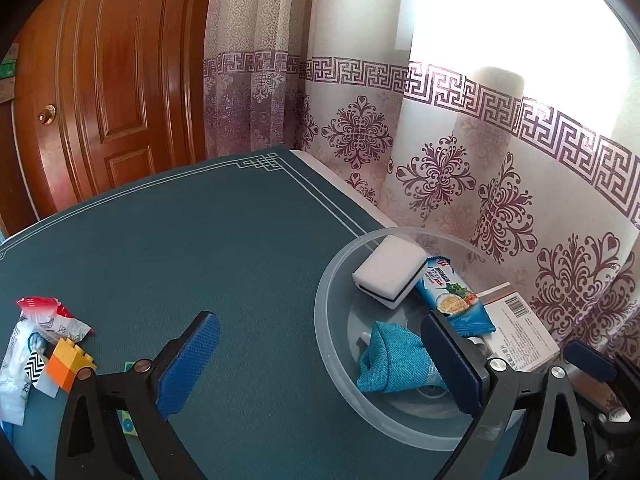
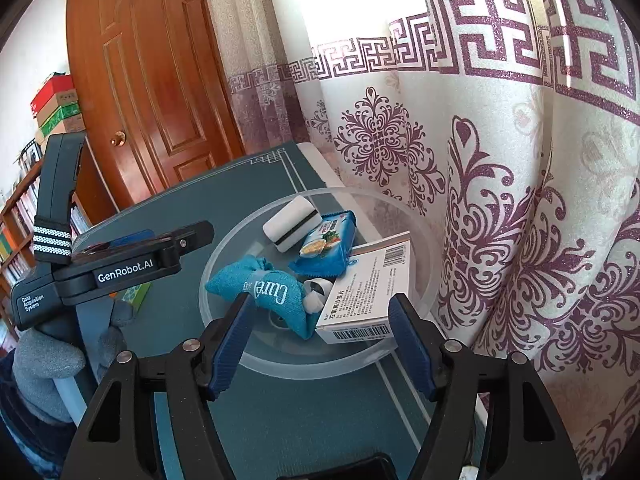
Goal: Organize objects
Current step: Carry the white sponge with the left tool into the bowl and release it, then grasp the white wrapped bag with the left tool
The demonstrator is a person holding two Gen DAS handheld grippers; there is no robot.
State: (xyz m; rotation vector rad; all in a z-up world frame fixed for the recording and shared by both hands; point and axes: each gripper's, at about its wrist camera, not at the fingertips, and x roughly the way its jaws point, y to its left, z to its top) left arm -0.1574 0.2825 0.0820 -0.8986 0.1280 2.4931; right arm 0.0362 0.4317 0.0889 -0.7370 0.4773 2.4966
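A clear plastic bowl (image 1: pixel 332 320) (image 2: pixel 224 252) sits on the teal table mat at the right. In it lie a white sponge (image 1: pixel 390 270) (image 2: pixel 290 222), a blue snack packet (image 1: pixel 454 298) (image 2: pixel 326 246), a teal cloth pouch (image 1: pixel 394 358) (image 2: pixel 272 292) and a white medicine box (image 1: pixel 520 326) (image 2: pixel 368 284). My left gripper (image 1: pixel 320 364) is open and empty, its right finger over the bowl. My right gripper (image 2: pixel 320 344) is open and empty, just before the bowl's near rim. An orange-yellow toy brick (image 1: pixel 70 364) and white-red wrappers (image 1: pixel 44 322) lie at the left.
A patterned curtain (image 1: pixel 480 160) hangs close behind the bowl at the table's right edge. A wooden door (image 1: pixel 112 80) stands beyond the far edge. The left gripper's body (image 2: pixel 120 268) shows left of the bowl. A green card (image 2: pixel 136 294) lies beneath it.
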